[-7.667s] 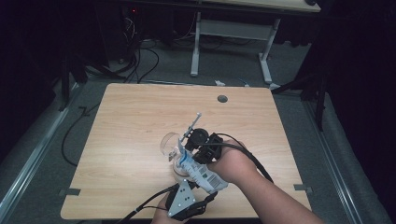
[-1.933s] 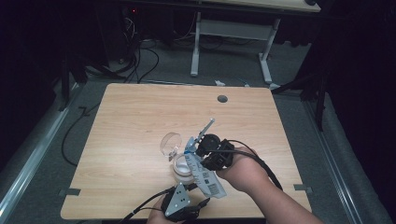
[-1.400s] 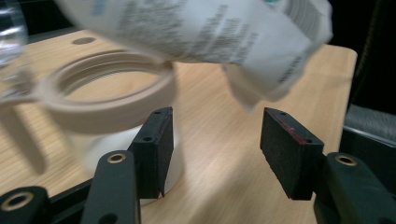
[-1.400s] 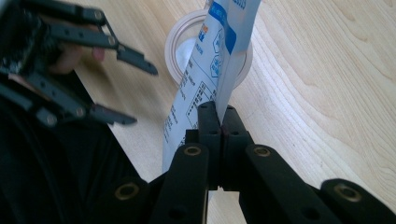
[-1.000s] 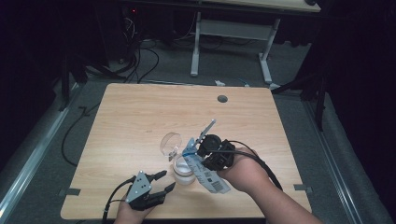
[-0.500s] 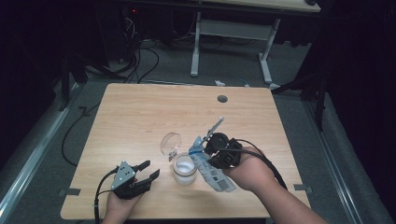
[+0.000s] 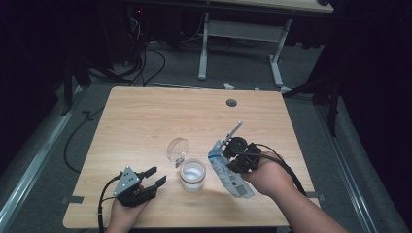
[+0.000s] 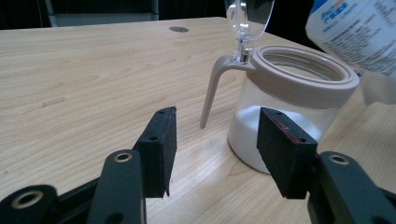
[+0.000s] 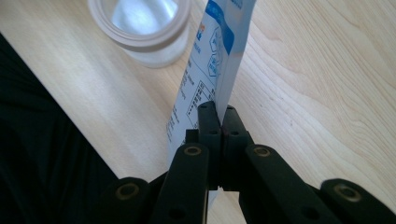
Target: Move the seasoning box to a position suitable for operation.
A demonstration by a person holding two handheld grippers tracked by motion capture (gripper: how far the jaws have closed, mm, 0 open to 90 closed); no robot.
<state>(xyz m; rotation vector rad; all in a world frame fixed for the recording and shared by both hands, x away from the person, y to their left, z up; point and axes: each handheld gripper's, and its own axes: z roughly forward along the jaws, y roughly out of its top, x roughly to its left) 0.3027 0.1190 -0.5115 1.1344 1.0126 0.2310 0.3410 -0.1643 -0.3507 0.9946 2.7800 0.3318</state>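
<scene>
The right gripper (image 7: 226,154), jaws pinched on the tilted pouch (image 7: 228,170), holds it just right of the open jar (image 7: 193,175), while the left gripper (image 7: 154,176), jaws spread and empty, sits just left of the jar.

Bright tabletop, dark surroundings — sharp, soft shadows

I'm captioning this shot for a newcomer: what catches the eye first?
Mid-table, an open jar half full of white powder, its clear lid flipped up behind it. Just right of it, the right gripper pinches a white-and-blue pouch leaning toward the jar. At front left, the left gripper rests open, pointing at the jar.
</scene>
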